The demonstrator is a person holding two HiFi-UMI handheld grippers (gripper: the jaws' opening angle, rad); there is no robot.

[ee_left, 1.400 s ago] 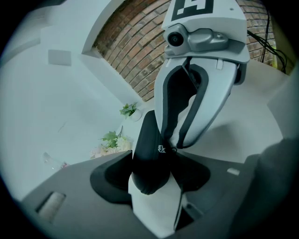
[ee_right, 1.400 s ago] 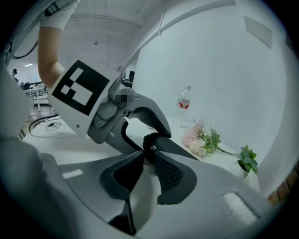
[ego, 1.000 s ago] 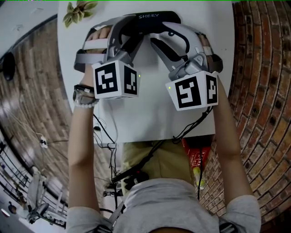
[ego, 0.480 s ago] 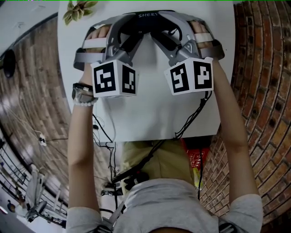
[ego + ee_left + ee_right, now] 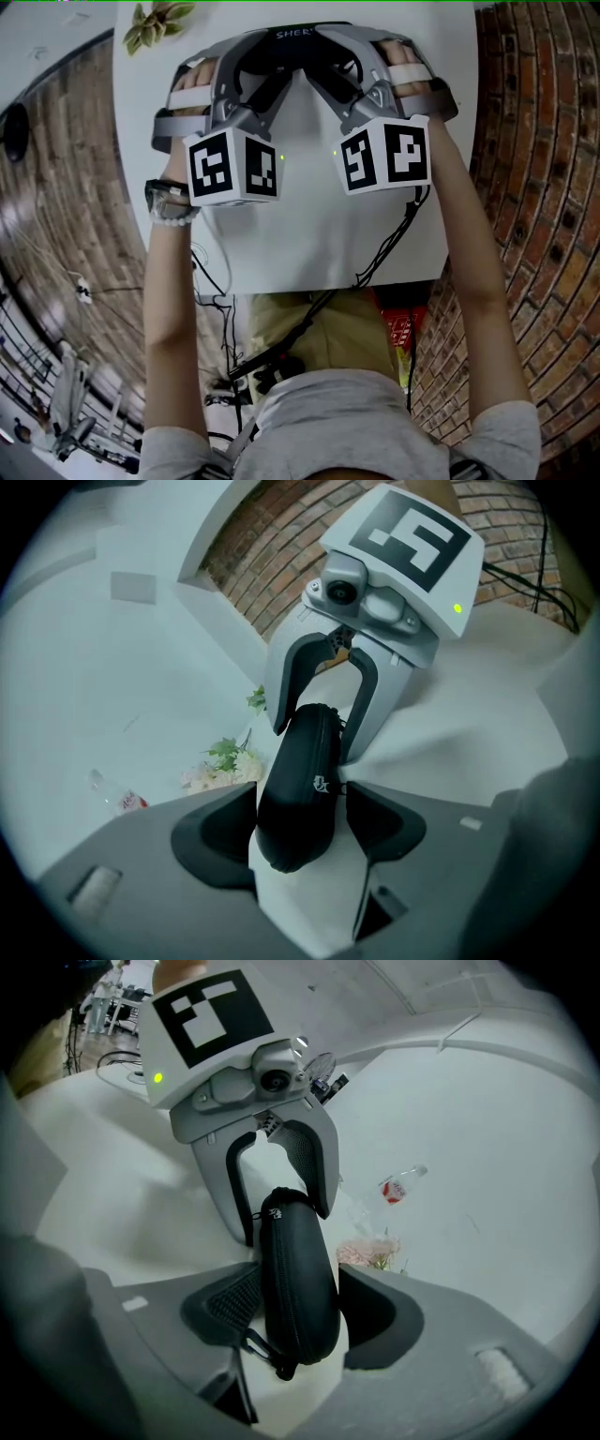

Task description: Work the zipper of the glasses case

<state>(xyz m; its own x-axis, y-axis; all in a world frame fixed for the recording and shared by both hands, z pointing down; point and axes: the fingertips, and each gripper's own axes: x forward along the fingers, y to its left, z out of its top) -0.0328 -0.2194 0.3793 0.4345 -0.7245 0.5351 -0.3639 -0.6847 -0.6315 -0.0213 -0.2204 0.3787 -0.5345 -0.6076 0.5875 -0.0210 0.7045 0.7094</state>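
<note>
Case point(image 5: 292, 39) edge-up at far side of table point(image 5: 309, 234), one end in each gripper, left gripper point(image 5: 300, 832) jaws just opened wider, slack round its end, right gripper point(image 5: 300, 1314) jaws just closed in, pads clamping other end.

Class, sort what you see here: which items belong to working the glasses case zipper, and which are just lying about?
In the job:
glasses case
zip pull

Lying about:
bunch of flowers
small red-labelled item
</note>
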